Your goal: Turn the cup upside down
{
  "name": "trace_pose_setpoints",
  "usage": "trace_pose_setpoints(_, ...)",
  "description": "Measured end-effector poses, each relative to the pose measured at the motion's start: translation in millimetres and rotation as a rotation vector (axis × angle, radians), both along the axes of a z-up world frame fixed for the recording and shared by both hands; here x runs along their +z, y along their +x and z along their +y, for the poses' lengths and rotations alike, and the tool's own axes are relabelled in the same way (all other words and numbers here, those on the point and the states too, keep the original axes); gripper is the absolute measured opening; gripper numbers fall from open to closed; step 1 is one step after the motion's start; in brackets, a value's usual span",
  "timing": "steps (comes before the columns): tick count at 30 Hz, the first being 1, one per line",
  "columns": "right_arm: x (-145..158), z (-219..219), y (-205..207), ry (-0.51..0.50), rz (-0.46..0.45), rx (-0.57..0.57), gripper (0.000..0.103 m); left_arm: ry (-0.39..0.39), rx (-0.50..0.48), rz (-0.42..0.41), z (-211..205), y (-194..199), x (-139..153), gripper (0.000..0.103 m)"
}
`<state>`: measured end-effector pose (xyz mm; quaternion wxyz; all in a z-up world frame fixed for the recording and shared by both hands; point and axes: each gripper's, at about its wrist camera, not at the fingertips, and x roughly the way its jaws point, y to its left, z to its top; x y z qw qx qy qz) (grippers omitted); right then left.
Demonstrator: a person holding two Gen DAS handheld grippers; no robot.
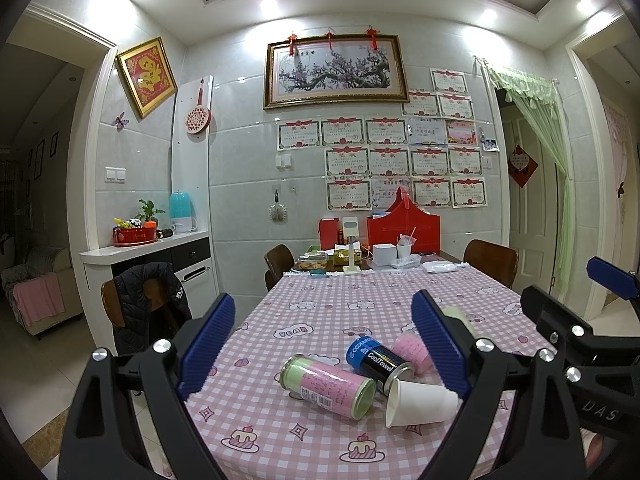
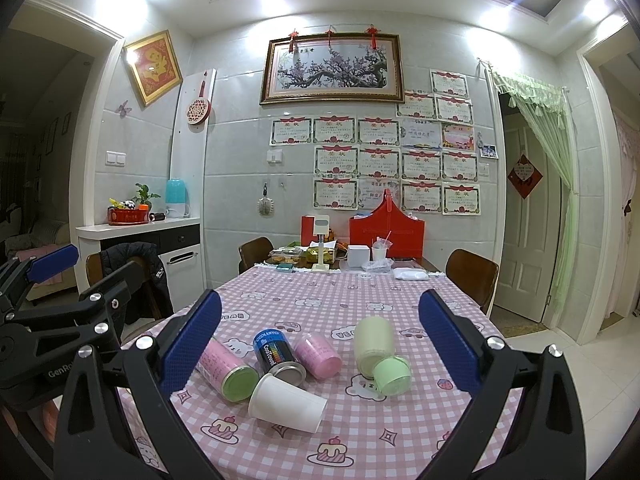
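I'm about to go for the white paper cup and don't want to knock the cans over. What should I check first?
1. White paper cup reachable, lying on its side: ok.
2. Left gripper open, empty: ok.
3. Right gripper open, empty: ok.
4. Cup apart from its neighbours: not ok; its mouth lies against the black-and-blue CoolTowel can.
5. Pink can with green lid close beside the cup: not ok, tight.
6. Cup empty: ok; the left wrist view shows a bare white inside.

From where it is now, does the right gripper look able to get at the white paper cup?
Probably yes. The right gripper is open above the table, and the white paper cup lies on its side just ahead of the fingers, its near side unblocked. The black can touches its far end.
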<state>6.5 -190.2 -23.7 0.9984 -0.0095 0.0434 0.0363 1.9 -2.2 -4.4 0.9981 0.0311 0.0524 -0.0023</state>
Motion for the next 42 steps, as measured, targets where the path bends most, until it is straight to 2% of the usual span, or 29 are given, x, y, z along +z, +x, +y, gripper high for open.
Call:
trace_pose_setpoints(36, -2.1, -3.7, 3.2, -0.001, 0.004, -0.002, 0.095, 0.004, -0.002, 0.002, -1.2, 1.7, 1.2, 0.088)
trace_pose_setpoints(42, -9.6, -8.3, 18.9, -0.011, 0.018, -0.030, 0.095, -0.010, -0.032, 0.020, -0.3, 16.1, -4.5, 0.088)
